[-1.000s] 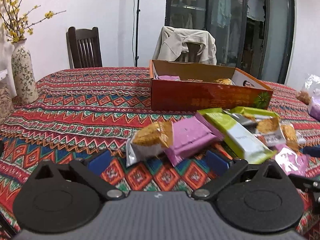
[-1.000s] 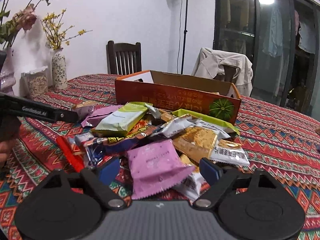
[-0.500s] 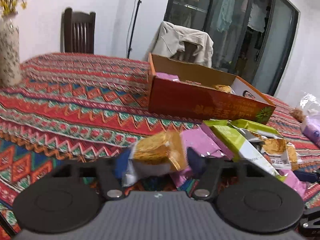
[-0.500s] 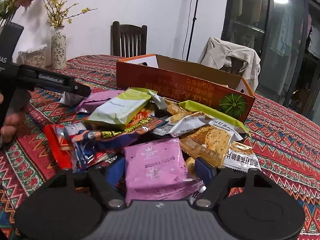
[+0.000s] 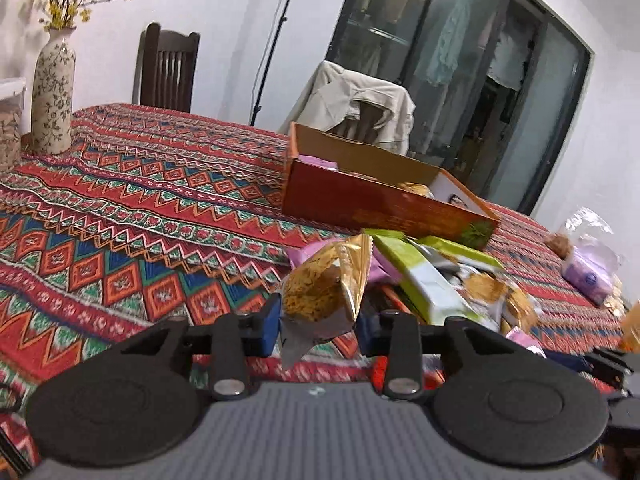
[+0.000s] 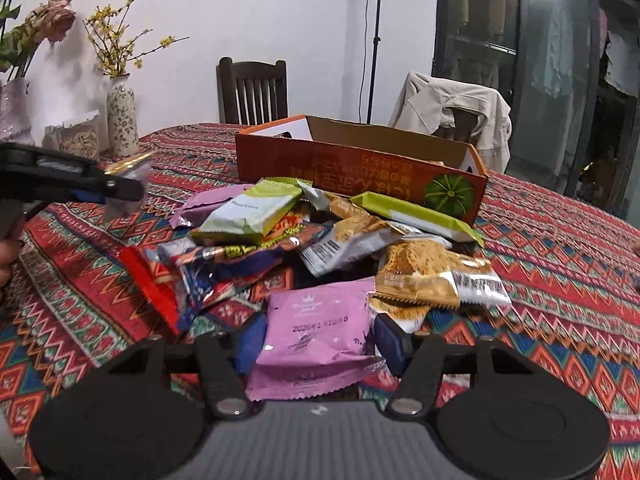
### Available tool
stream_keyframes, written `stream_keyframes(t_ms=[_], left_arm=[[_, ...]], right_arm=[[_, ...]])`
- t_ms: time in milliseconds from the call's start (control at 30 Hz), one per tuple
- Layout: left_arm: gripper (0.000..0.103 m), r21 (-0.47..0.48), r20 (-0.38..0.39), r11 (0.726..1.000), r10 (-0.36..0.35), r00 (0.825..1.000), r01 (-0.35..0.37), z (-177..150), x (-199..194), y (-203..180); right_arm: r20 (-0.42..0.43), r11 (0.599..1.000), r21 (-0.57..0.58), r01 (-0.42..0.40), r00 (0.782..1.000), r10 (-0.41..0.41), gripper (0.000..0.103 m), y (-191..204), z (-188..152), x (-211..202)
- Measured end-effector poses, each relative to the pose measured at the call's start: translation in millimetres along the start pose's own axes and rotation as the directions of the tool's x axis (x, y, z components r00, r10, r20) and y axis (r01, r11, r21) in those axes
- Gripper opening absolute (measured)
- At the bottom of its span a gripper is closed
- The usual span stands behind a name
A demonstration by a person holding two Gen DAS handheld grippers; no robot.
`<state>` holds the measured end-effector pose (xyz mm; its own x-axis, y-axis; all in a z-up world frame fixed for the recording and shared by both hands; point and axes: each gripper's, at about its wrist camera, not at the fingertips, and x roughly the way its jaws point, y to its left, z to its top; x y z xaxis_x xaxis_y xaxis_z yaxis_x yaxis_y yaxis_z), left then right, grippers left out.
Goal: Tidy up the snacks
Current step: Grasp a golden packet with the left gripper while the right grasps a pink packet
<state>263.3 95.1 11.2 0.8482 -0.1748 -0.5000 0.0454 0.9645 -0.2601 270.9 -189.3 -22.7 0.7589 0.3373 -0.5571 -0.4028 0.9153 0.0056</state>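
Gold-foil cracker packet [image 5: 324, 288] pinched in left tool [image 5: 318, 316], lifted off the tabletop [image 5: 120, 208]; orange box [image 5: 384, 204] at 1 o'clock. Right tool [image 6: 316, 340] brackets pink packet [image 6: 316, 340] at the pile's near edge; pads [image 6: 250, 342] near its sides, contact unclear. Risk: slick foil held by one end could slip or swing free in transit. Box contents mostly hidden behind its wall.

White walls, wooden chair [image 6: 252, 90], seemingly dark glass doors [image 6: 532, 68].
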Motion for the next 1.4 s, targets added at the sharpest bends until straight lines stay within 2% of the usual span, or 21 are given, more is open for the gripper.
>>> stream_keyframes(t_ms=[200, 300, 400, 667, 767, 900, 1033, 1233, 1400], left_arm=[[0.037, 0.021, -0.006, 1.000, -0.005, 1.000, 0.005, -9, -18, -14], [0.037, 0.042, -0.009, 0.999, 0.008, 1.000, -0.008, -8, -19, -26], [0.037, 0.053, 0.004, 0.999, -0.012, 1.000, 0.011, -8, -22, -40], [0.037, 0.109, -0.015, 0.994, -0.023, 1.000, 0.024, -14, -21, -60], [0.037, 0.110, -0.025, 0.993, -0.031, 0.999, 0.033, -17, -20, -61], [0.037, 0.105, -0.035, 0.994, -0.034, 0.999, 0.038, -18, -17, -59], [0.037, 0.103, -0.032, 0.994, -0.044, 0.999, 0.047, -10, -14, -57], [0.037, 0.098, -0.027, 0.989, -0.106, 0.994, 0.108, 14, 7, -55], [0.038, 0.147, 0.024, 0.981, -0.135, 0.991, 0.130, 45, 20, -57]], right_arm=[[-0.008, 0.999, 0.027, 0.026, 1.000, -0.026, 0.058, -3, -11, -19], [0.005, 0.999, 0.043, 0.013, 1.000, -0.013, 0.058, -7, -18, -28], [0.009, 0.998, 0.061, -0.007, 1.000, 0.006, 0.058, -11, -22, -32], [-0.005, 1.000, 0.009, 0.001, 1.000, -0.001, 0.064, -4, -20, -19], [-0.026, 1.000, 0.014, -0.024, 0.999, 0.024, 0.062, -3, -22, -10], [-0.005, 0.997, 0.051, -0.061, 0.998, 0.062, 0.061, -6, -21, -14], [0.042, 0.994, 0.083, -0.077, 0.996, 0.074, 0.061, -11, -16, -25], [0.127, 0.988, 0.121, -0.097, 0.988, 0.082, 0.061, -25, 5, -36], [0.155, 0.990, 0.104, -0.097, 0.985, 0.080, 0.061, -38, 28, -23]])
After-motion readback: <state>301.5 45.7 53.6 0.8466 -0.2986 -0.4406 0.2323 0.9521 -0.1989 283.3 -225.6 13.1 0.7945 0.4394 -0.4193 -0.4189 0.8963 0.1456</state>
